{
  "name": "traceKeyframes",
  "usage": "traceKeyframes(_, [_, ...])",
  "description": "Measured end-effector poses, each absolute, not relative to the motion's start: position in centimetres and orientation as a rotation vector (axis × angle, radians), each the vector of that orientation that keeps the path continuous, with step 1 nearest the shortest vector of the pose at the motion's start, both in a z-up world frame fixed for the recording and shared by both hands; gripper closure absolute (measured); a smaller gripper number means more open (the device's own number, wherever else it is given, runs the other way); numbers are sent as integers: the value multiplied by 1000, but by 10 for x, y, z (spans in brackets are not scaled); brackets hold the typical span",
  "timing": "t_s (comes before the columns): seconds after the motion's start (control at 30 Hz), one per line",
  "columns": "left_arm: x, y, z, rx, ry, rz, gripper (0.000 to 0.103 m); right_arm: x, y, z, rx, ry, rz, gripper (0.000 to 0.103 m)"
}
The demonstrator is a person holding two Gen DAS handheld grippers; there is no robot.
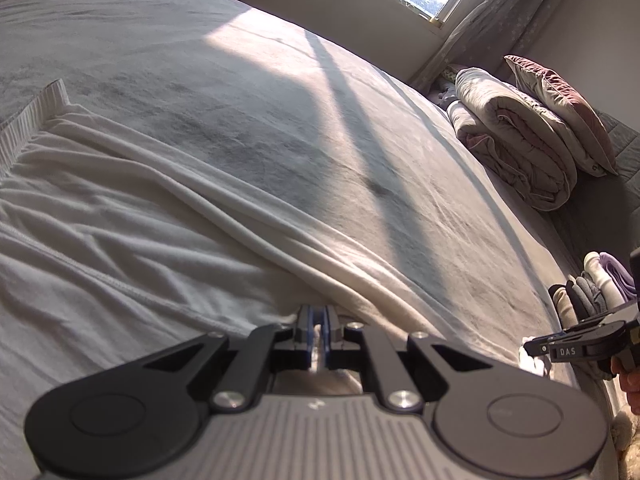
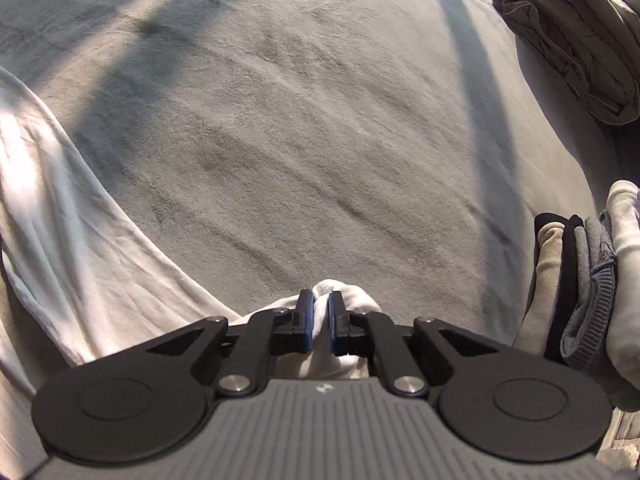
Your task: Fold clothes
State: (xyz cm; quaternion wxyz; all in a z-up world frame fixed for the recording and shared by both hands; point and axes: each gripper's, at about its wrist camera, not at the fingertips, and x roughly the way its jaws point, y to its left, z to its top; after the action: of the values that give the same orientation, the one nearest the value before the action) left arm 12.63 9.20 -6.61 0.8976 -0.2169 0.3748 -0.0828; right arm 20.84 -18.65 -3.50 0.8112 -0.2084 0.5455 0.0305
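I have the white garment [image 1: 132, 216] spread across the grey bed [image 1: 248, 92], its ribbed band at the far left. My left claw [image 1: 319, 330] is pinched tight on the garment's near edge. My right claw [image 2: 320, 314] is clamped on a bunched fold of the same cloth at the bed's near side. A stack of folded clothes [image 2: 588, 280] sits just right of it. A rolled duvet [image 1: 516, 140] and a pillow [image 1: 560, 108] lie well beyond.
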Motion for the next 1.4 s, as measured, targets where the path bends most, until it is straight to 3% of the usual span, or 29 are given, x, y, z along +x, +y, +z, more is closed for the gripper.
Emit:
traceKeyframes(0.4, [126,92,-66,-464,779,-168,98,163,-218,35,-318,743,-39,97])
traceKeyframes(0.83, [126,91,-65,-455,778,-165,98,90,-256,-41,-64,934,-63,96])
traceKeyframes(0.9, [126,91,-65,-454,778,-165,98,87,-256,-34,-55,923,-58,87])
traceKeyframes(1.03, [126,91,-65,-456,778,-166,98,98,-251,-17,-90,879,-33,85])
traceKeyframes(1.13, [126,92,-66,-455,778,-167,98,111,-245,-12,-137,857,-19,73])
traceKeyframes(1.4, [126,92,-66,-456,778,-168,98,152,-226,-36,-266,906,45,73])
